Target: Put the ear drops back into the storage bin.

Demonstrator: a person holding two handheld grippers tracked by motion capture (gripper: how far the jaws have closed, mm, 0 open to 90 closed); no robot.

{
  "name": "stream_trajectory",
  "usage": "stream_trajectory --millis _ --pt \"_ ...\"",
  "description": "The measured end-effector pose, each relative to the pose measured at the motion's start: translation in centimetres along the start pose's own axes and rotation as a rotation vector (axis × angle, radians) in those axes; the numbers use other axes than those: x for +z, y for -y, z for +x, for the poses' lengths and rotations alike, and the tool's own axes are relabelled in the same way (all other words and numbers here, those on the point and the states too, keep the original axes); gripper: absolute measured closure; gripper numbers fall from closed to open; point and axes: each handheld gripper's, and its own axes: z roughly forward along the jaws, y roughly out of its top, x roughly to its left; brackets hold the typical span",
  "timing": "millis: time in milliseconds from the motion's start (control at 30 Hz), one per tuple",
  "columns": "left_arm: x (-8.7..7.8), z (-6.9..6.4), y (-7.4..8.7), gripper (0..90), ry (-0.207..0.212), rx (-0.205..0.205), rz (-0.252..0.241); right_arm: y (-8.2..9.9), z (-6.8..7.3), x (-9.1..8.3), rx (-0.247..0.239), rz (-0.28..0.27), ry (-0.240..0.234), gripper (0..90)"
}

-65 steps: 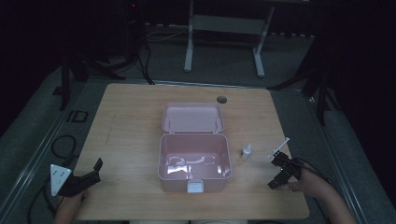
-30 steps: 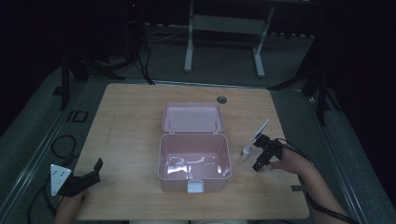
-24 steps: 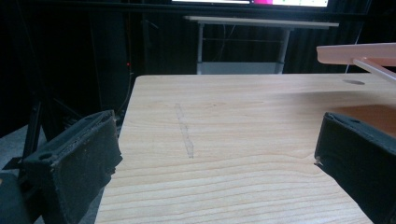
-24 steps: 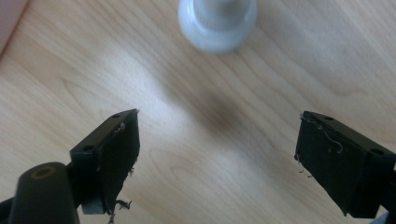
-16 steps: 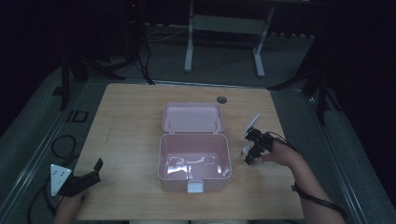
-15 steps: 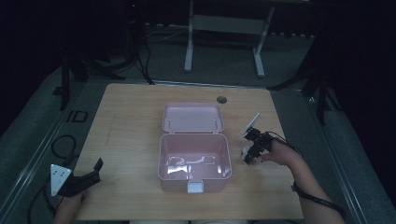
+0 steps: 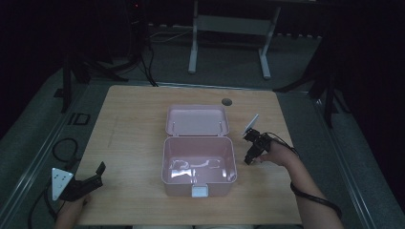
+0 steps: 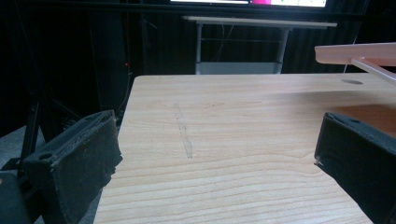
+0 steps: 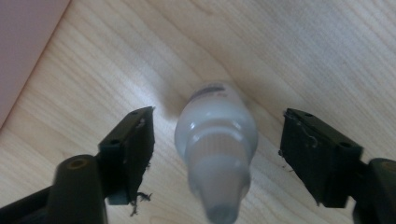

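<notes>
Closing my right jaws on the little bottle beside the open pink box.

The wooden table (image 7: 133,124) carries the pink box (image 7: 198,164), lid thrown back, a few small things lying inside it. My left gripper (image 7: 88,182) rests at the near left corner of the table, its jaws spread wide with nothing between them. My right gripper (image 7: 251,151) has come in from the table's right edge to just right of the box and stands over the small white dropper bottle (image 9: 217,140). Its jaws have just been narrowing, yet a gap shows on both sides; once they press, I judge the bottle goes into the box.
</notes>
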Motion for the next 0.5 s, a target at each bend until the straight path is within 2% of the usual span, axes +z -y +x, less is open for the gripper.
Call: stream_trajectory --millis 67,133,333,500 --pt "0.0 0.0 0.0 0.4 0.000 0.000 0.000 -0.1 -0.1 0.1 0.001 0.003 -0.005 31.3" --pt "0.0 0.0 0.0 0.4 0.000 0.001 0.001 -0.3 -0.2 0.2 0.005 0.013 0.010 37.4" --pt "0.0 0.0 0.0 0.4 0.000 0.000 0.002 -0.8 -0.1 0.6 0.002 0.030 0.024 46.4" --pt "0.0 0.0 0.0 0.4 0.001 -0.001 0.002 -1.1 0.2 0.7 -0.014 0.044 0.010 57.5"
